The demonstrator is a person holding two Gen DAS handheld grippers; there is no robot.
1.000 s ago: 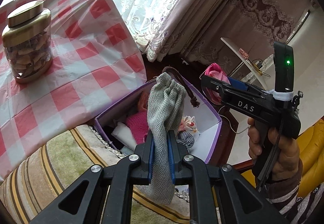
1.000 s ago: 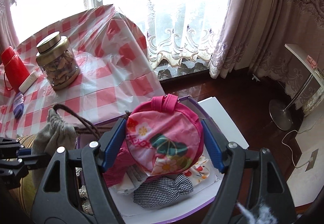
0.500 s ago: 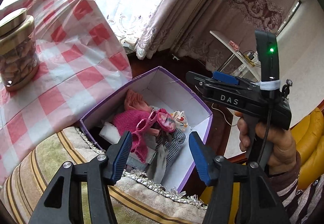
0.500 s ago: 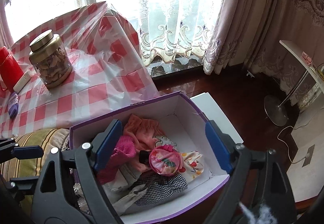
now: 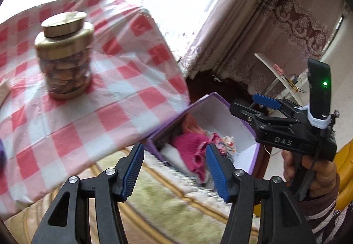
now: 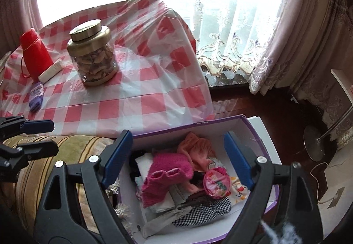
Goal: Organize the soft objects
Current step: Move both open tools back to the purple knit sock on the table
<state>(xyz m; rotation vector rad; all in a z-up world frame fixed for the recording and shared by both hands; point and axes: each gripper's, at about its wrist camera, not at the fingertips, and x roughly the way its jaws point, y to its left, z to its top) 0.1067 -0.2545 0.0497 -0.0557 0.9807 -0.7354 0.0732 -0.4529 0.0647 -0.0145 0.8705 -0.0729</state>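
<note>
Checked plastic cloth (image 6: 136, 89) covers the window-side table.

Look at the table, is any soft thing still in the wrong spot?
Yes, one. A small purple knitted sock lies alone on the checked tablecloth, beside the red flask, while the other soft things are heaped in the purple box. Both grippers are open and empty.

The tablecloth (image 6: 141, 98) is red-and-white checked; the jar (image 6: 93, 54) has a gold lid. The box (image 6: 260, 131) is purple outside, white inside, holding a pink knit (image 6: 167, 169), a floral pink pouch (image 6: 217, 182) and black-and-white gingham cloth (image 6: 205, 210).
</note>
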